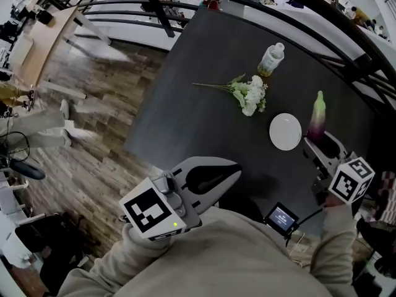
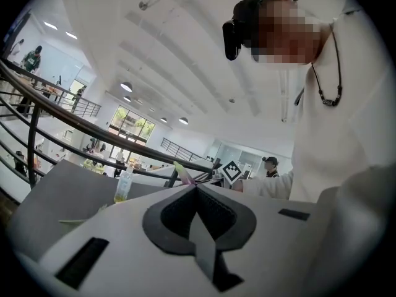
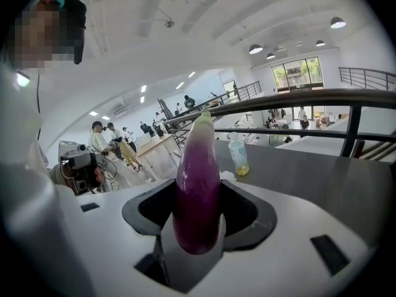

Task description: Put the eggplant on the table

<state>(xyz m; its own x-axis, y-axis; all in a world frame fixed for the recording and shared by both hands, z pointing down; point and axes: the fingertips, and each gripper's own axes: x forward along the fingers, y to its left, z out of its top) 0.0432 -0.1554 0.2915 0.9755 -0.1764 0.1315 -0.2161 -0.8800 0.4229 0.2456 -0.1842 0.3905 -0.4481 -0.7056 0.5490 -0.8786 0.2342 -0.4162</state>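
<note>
A purple eggplant (image 1: 317,119) with a pale green top stands upright beside the white plate, over the right part of the dark table (image 1: 204,73). My right gripper (image 1: 314,141) is shut on its lower end. In the right gripper view the eggplant (image 3: 198,190) fills the gap between the jaws, stem end pointing away. Whether its bottom touches the table I cannot tell. My left gripper (image 1: 234,167) hovers at the table's near edge with its jaws together and nothing between them. The left gripper view shows those tips (image 2: 197,187) meeting.
On the table lie a white plate (image 1: 285,131), a bunch of white flowers (image 1: 249,95) and a small bottle (image 1: 271,59) with yellow liquid. A black railing (image 1: 346,54) curves round the far side. A small lit screen (image 1: 282,218) sits near my body. Wood floor lies to the left.
</note>
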